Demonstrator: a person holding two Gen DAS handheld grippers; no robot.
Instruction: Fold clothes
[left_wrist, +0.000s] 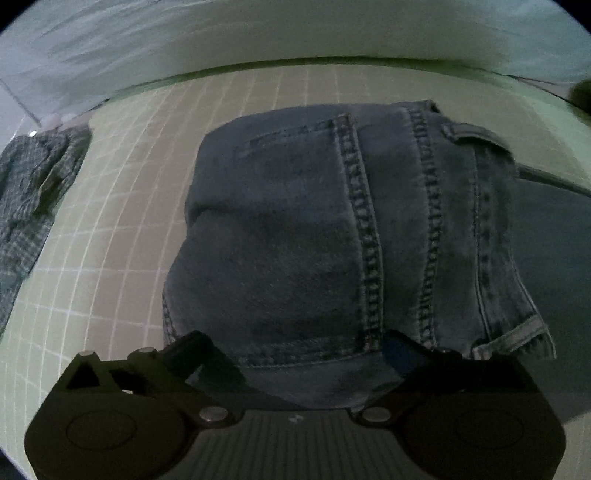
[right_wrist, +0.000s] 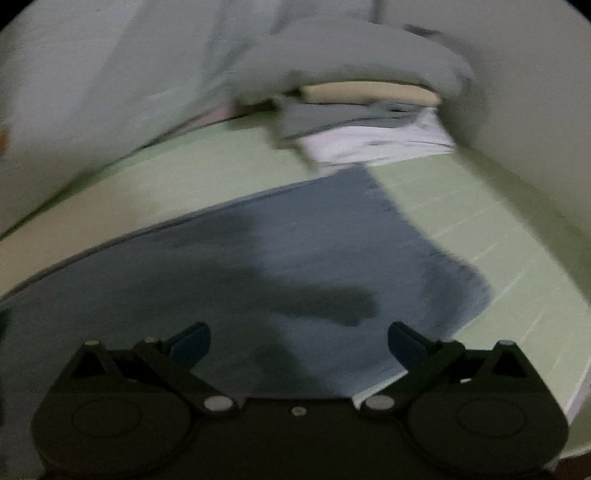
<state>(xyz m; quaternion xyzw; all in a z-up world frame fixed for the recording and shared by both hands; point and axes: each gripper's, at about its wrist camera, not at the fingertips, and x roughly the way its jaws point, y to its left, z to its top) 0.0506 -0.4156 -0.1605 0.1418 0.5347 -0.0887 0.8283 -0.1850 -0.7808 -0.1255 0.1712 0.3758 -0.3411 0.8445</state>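
Note:
Blue denim jeans (left_wrist: 332, 229) lie on the green grid mat (left_wrist: 140, 206). In the left wrist view the upper part with seams and a pocket is folded into a thick bundle. My left gripper (left_wrist: 295, 350) has its jaws spread wide around the near edge of that bundle, with denim between the fingers. In the right wrist view a flat stretch of the jeans (right_wrist: 314, 251) runs across the mat (right_wrist: 480, 221). My right gripper (right_wrist: 299, 339) is open and empty just above that denim. The right view is blurred.
A checked shirt (left_wrist: 33, 192) lies crumpled at the mat's left edge. A stack of folded clothes (right_wrist: 369, 125), grey on white, sits at the far end of the mat under a pale bedding fold (right_wrist: 351, 55). White sheets (left_wrist: 258, 33) lie behind the mat.

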